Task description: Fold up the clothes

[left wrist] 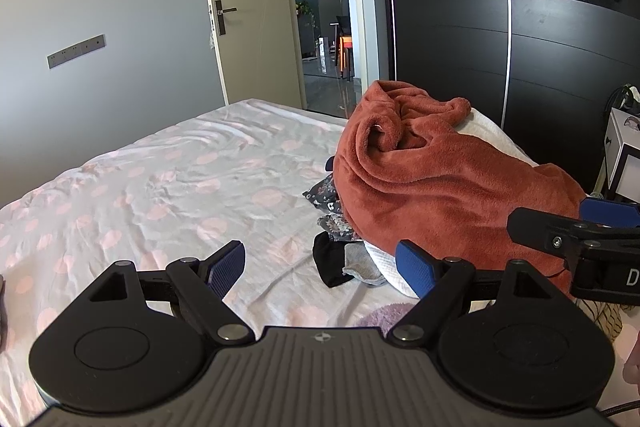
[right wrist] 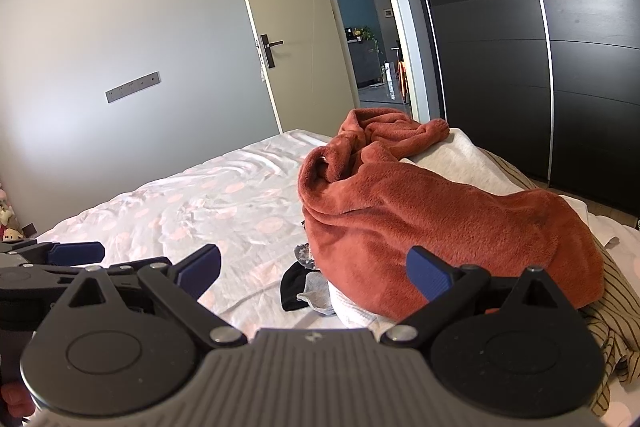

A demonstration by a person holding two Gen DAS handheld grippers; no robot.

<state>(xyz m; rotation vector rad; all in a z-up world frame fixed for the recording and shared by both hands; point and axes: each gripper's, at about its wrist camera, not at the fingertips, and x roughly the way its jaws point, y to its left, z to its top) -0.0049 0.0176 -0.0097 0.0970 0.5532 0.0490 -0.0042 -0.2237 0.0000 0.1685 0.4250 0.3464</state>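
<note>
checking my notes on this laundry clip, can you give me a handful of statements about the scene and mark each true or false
1. Both claws are open and empty. True: the left claw and right claw hold nothing.
2. The rust-red fleece lies on top of the clothes pile. True.
3. The fleece is already folded flat. False: it is crumpled in a heap.
4. The bedsheet is plain blue. False: it is white with pink dots.
5. The bedroom door stands open. True.
6. A black garment hangs on the door handle. False: it lies on the bed at the foot of the pile.
</note>
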